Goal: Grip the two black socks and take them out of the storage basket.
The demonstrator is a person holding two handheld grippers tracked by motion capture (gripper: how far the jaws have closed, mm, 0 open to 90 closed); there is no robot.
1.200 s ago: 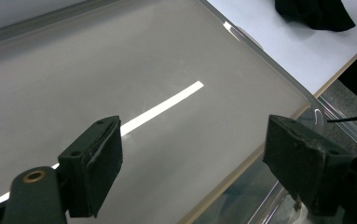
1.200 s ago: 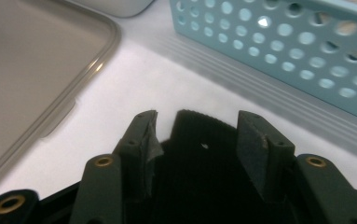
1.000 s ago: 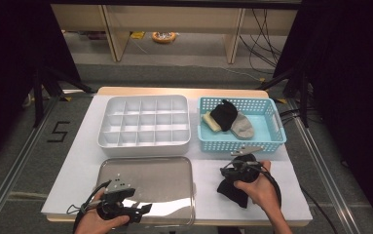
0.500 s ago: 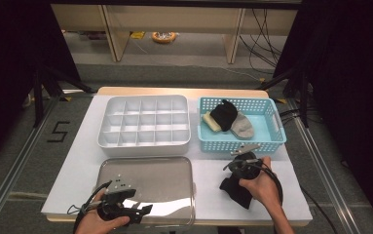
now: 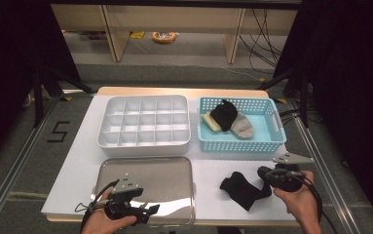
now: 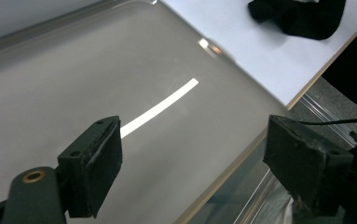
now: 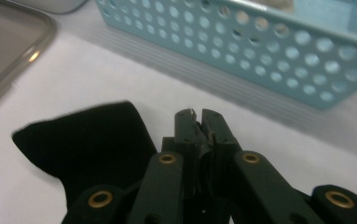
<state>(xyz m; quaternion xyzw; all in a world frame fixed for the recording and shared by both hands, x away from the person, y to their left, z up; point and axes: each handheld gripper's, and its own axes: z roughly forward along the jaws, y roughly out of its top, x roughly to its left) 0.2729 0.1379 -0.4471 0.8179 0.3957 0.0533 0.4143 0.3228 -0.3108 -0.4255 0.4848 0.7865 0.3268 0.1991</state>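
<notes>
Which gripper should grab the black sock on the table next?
Right. The right gripper sits beside the black sock, jaws shut, so it must open first. The left gripper hangs open over the tray, farther from the sock.

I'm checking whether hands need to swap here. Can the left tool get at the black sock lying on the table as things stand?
Probably yes. The left tool is open over the metal tray, and the black sock lies on bare table beyond the tray's right edge with nothing between. The right tool is right beside the sock, though.
</notes>
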